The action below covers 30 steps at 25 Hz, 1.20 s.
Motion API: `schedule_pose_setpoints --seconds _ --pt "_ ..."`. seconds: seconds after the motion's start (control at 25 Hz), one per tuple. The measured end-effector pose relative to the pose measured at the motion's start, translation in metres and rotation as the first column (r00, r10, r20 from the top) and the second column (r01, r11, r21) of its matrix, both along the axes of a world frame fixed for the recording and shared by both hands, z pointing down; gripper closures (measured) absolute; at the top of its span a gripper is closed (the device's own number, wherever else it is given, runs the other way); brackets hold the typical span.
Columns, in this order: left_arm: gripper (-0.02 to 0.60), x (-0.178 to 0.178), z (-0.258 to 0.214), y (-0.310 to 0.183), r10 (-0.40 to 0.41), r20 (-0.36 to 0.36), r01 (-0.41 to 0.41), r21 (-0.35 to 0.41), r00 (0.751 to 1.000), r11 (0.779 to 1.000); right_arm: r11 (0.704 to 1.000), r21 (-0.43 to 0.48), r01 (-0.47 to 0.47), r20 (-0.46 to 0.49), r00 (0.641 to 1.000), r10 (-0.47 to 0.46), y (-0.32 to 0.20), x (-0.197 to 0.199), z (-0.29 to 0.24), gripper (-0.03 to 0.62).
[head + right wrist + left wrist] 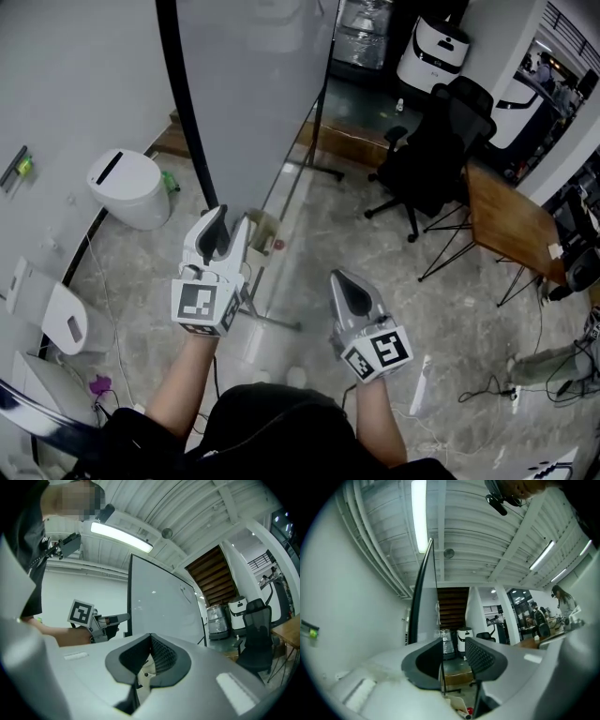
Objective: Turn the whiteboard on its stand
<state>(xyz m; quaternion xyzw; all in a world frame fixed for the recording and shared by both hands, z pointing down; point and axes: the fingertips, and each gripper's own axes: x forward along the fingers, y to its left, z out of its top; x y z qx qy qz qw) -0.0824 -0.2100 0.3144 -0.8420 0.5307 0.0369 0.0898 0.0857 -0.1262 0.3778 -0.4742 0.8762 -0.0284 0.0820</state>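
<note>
The whiteboard (253, 84) hangs tilted on its stand, with its dark frame edge (187, 112) running down toward my left gripper (228, 230). In the left gripper view the whiteboard (425, 597) is nearly edge-on, and its thin edge runs down into the gap between the jaws. My left gripper (453, 644) is open and its pads stand apart from that edge. Lower and to the right, my right gripper (349, 286) is shut on nothing and clear of the board. The right gripper view shows the whiteboard's (159, 602) face, the left gripper (117, 618) at its left edge, and the right gripper (151, 641).
The stand's foot (319, 171) rests on the marble floor. A white round bin (131, 187) stands at the left. At the right are a black office chair (436, 150) and a wooden table (506, 220). White machines (436, 47) stand at the back. Cables lie on the floor.
</note>
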Motion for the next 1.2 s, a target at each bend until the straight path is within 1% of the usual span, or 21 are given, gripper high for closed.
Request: schedule_pose_setpoints --seconds 0.08,0.2,0.24,0.32,0.44,0.56,0.64,0.76,1.0,1.2 --pt "0.44 0.02 0.01 0.004 0.047 0.011 -0.047 -0.03 0.999 0.998 1.0 0.0 -0.013 -0.005 1.0 0.013 0.001 0.004 0.0 0.586" --pt "0.473 0.044 0.028 0.01 0.109 0.006 -0.109 -0.069 0.994 0.992 0.999 -0.002 -0.036 -0.016 0.999 0.036 0.003 0.011 0.001 0.585" --pt "0.498 0.049 0.036 0.011 0.125 0.0 -0.124 -0.085 0.992 0.989 0.999 -0.003 -0.045 -0.022 0.999 0.045 0.004 0.013 0.002 0.586" --pt "0.575 0.056 0.05 0.014 0.144 -0.028 -0.146 -0.121 0.989 0.982 0.998 -0.005 -0.063 -0.037 0.997 0.063 0.005 0.017 0.003 0.586" --pt "0.578 0.063 0.067 0.019 0.166 -0.041 -0.17 -0.167 0.985 0.971 0.997 -0.016 -0.081 -0.053 0.995 0.08 0.007 0.02 0.008 0.586" --pt "0.578 0.068 0.085 0.022 0.19 -0.035 -0.193 -0.184 0.981 0.964 0.995 -0.018 -0.095 -0.056 0.994 0.094 0.009 0.025 0.01 0.586" --pt "0.578 0.071 0.088 0.024 0.203 -0.041 -0.207 -0.192 0.978 0.959 0.995 -0.017 -0.101 -0.058 0.993 0.1 0.01 0.027 0.009 0.586" --pt "0.578 0.076 0.091 0.027 0.221 -0.059 -0.228 -0.228 0.974 0.946 0.994 -0.019 -0.111 -0.056 0.992 0.11 0.011 0.032 0.009 0.586" --pt "0.578 0.073 0.1 0.026 0.224 -0.046 -0.229 -0.22 0.974 0.948 0.99 -0.022 -0.141 -0.058 0.989 0.14 0.013 0.042 0.01 0.586" --pt "0.578 0.071 0.1 0.026 0.234 -0.043 -0.237 -0.225 0.971 0.945 0.99 -0.023 -0.138 -0.066 0.988 0.136 0.013 0.036 0.01 0.586"
